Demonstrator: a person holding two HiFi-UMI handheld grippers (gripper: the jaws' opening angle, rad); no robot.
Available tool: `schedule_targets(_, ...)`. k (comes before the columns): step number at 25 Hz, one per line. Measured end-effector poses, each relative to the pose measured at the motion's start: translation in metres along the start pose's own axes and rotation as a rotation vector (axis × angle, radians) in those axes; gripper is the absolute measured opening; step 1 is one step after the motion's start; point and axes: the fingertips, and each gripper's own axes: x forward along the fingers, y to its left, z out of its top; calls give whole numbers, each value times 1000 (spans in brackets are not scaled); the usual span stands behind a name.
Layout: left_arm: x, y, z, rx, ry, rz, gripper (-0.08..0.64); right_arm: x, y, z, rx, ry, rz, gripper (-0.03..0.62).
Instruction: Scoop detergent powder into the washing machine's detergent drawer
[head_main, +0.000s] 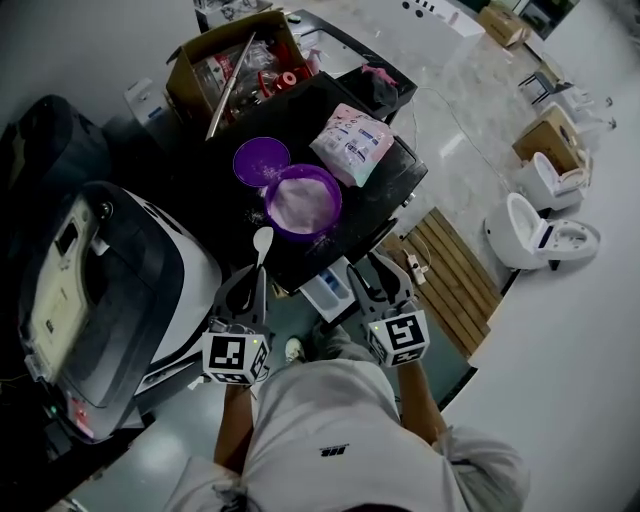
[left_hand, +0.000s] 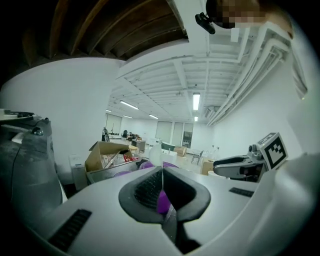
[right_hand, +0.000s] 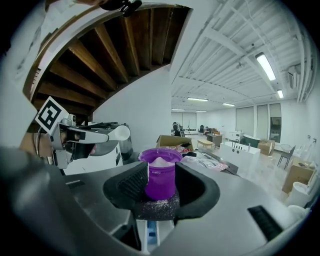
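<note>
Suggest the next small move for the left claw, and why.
Probably ease the left claw forward and dip the spoon into the powder: it grips the spoon, whose bowl looks empty and sits just short of the open purple tub.

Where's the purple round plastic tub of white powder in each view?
Head view: the purple tub sits just above centre.
Left gripper view: the purple tub is low centre, mostly hidden behind the shut jaws.
Right gripper view: the purple tub is at centre, seen between the open jaws, not gripped.
Shared landmark: the brown cardboard box beyond it.
</note>
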Motion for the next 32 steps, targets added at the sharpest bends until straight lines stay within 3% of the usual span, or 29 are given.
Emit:
schedule_targets(12, 54, -15, 14, 37, 85, 101, 17, 42, -45, 9, 8, -2, 158, 160)
schedule_targets(18, 76, -21, 18, 90, 143, 109, 17, 57, -61, 13, 11, -6, 192, 160)
schedule_targets(24, 95, -15, 15, 136, 223, 65, 17, 71, -68, 8, 20, 22, 168, 160)
schedule_targets(32, 116, 0, 14, 167, 276, -100, 17, 84, -63, 7, 7, 66, 68, 160)
